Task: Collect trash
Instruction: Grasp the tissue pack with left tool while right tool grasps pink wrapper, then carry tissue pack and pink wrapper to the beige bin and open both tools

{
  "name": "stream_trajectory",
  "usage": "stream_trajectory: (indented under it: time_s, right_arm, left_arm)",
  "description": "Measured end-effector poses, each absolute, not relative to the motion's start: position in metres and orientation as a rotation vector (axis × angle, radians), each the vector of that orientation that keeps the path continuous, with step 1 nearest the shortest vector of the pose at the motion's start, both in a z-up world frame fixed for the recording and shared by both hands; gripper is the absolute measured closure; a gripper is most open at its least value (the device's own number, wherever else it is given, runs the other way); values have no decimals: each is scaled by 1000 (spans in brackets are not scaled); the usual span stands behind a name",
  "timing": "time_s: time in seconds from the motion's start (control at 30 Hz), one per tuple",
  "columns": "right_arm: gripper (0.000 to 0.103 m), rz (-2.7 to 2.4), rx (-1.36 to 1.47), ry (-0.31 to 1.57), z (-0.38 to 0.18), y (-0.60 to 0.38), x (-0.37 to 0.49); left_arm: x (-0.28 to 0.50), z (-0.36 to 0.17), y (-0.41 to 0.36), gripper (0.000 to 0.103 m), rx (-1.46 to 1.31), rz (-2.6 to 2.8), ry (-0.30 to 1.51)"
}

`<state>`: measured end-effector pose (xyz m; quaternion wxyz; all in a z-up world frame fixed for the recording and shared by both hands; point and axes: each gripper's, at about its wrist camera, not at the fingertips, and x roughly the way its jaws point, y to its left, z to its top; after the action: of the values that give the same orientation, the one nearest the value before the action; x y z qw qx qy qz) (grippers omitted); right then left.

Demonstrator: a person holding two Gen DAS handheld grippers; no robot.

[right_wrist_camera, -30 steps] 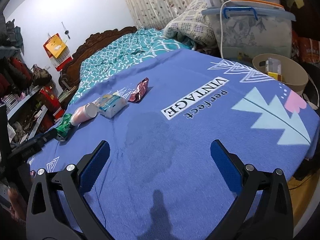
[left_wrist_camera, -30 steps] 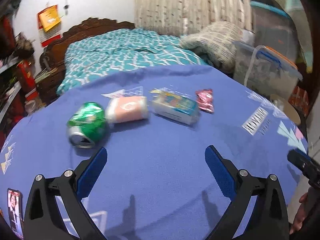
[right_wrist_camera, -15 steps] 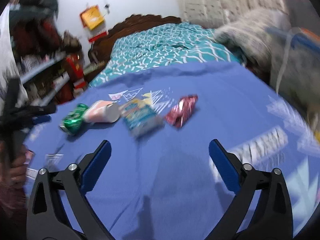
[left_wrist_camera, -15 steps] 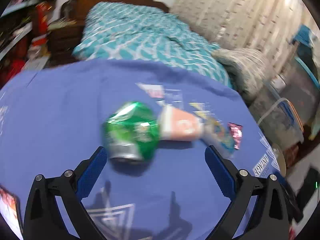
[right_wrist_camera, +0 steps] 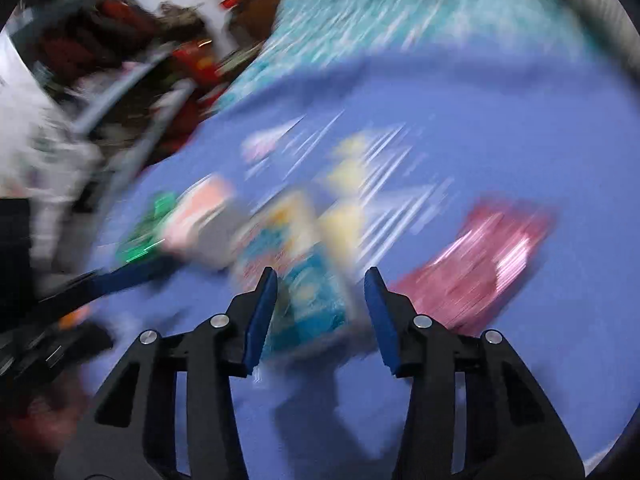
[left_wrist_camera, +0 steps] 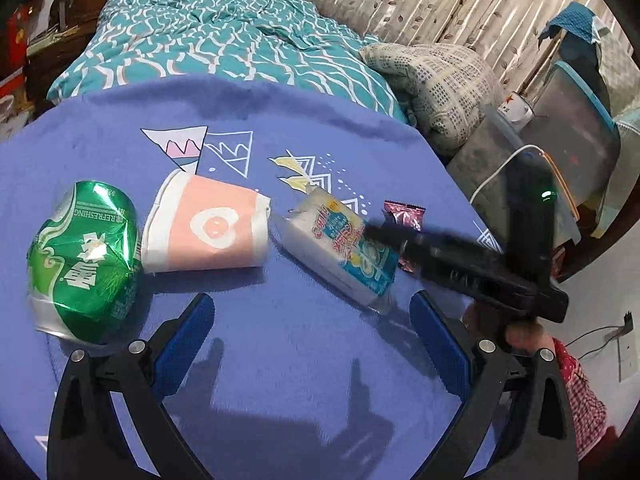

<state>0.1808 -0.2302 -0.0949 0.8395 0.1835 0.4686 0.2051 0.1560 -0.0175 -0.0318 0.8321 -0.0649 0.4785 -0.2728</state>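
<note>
Your right gripper [right_wrist_camera: 320, 312] has swung in from the bare cloth, its jaws closing around but not yet pressing the tissue pack [left_wrist_camera: 344, 250] lying beside the paper cup [left_wrist_camera: 208, 232], while your left gripper [left_wrist_camera: 312, 340] hangs wide open.

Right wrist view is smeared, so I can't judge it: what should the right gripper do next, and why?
Probably steady and finish closing: the right gripper already brackets the blue-and-white tissue pack with its jaws closing, while the left gripper hangs open, holding nothing.
</note>
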Motion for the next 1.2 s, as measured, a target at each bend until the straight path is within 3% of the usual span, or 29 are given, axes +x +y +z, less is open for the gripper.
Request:
stream_trajectory:
  time_s: [0.13, 0.17, 0.23, 0.5, 0.53, 0.57, 0.6, 0.63, 0.67, 0.9, 1.2]
  right_arm:
    - [53, 618, 464, 976, -96, -233, 135]
    - [44, 586, 493, 939, -94, -245, 125]
    - [38, 447, 534, 863, -90, -275, 116]
    - [40, 163, 652, 895, -113, -327, 156]
    - [43, 163, 654, 899, -113, -321, 160]
    - [56, 163, 649, 897, -114, -318, 165]
    - [71, 170, 635, 901, -113, -312, 170]
    - [80, 195, 624, 921, -113, -302, 173]
    - [83, 222, 626, 948, -115, -292, 171]
    - [85, 266, 615, 860, -89, -265, 79]
    - [85, 114, 723, 760, -95, -356, -29]
  left_arm:
    - [160, -34, -18, 9, -138, -567, 1011]
    - [161, -34, -19, 9, -129, -564, 1012]
    - [167, -37, -34, 9, -96, -554, 1025]
    - [183, -60, -98, 10, 100, -429, 1044]
    - [182, -63, -102, 14, 113, -426, 1047]
    - [181, -66, -108, 21, 133, -423, 1046]
    - [179, -70, -113, 35, 161, -414, 1048]
    - [176, -73, -116, 37, 189, -399, 1041]
    - [173, -72, -117, 38, 203, -395, 1025]
    - [135, -61, -100, 40, 164, -493, 1010]
    - [73, -46, -161, 40, 229, -741, 992]
